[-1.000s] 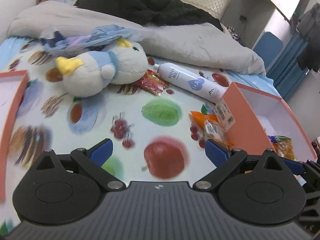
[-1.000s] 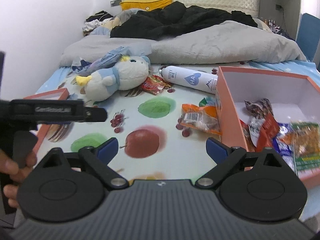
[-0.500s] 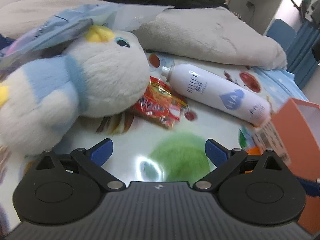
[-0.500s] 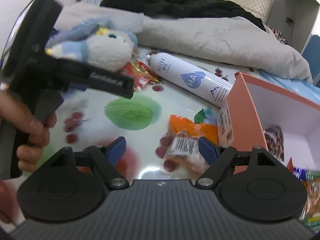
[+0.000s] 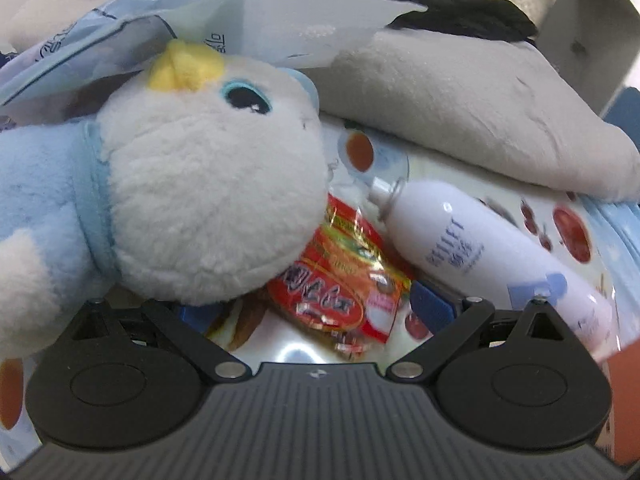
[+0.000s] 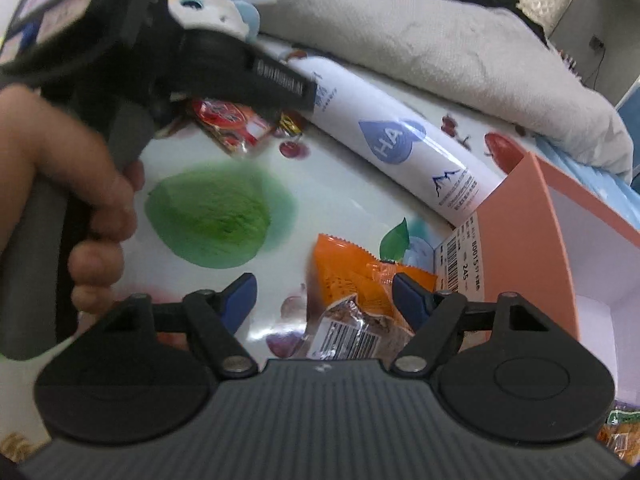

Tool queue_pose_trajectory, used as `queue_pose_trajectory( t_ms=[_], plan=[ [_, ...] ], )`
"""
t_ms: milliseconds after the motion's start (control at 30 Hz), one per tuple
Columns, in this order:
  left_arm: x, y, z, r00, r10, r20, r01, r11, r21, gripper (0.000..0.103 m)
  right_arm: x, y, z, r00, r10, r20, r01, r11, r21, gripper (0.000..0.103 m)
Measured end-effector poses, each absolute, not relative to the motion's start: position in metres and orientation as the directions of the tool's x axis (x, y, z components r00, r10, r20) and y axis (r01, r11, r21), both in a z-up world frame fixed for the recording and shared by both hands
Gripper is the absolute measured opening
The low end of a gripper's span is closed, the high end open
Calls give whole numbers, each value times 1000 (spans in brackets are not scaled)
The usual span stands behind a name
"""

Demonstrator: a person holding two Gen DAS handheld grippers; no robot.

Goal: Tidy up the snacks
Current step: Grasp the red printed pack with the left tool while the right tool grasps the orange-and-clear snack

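My left gripper [image 5: 316,308] is open, its blue fingertips on either side of a red snack packet [image 5: 340,292] that lies on the fruit-print sheet, wedged between a plush penguin [image 5: 192,200] and a white spray bottle [image 5: 492,256]. My right gripper [image 6: 324,296] is open around an orange snack packet [image 6: 352,280] lying beside the pink box [image 6: 516,232]. In the right wrist view the left gripper's body and the hand holding it [image 6: 68,168] fill the left side, above the red packet [image 6: 228,124].
The white bottle [image 6: 392,136] lies diagonally against the pink box's corner. A grey duvet [image 5: 460,92] and black clothing lie behind. A blue plastic bag [image 5: 200,20] rests over the penguin. More packets [image 6: 620,432] show inside the box at the lower right.
Both grippers have moved forward and down. The left has closed in on the red packet by the penguin; the right has come to straddle the orange packet by the box.
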State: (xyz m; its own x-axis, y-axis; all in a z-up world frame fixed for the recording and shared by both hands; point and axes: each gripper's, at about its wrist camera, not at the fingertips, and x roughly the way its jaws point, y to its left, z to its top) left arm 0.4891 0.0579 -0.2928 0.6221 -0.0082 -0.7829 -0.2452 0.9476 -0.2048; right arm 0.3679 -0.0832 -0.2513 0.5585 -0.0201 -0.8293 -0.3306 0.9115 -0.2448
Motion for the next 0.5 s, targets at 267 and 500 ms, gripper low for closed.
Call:
queue_pose_trajectory(
  t_ms=[267,500],
  plan=[
    [507,33,-300,596,97,-797,-216,975,-43,90,366,-85,-254,534,-36,-845,-333,909,-249,58],
    [502,30,-299,609,83,-789,-165,986,-24,76,357,-90,-251,536,-14,-844,-343,910,-233,46]
  ],
)
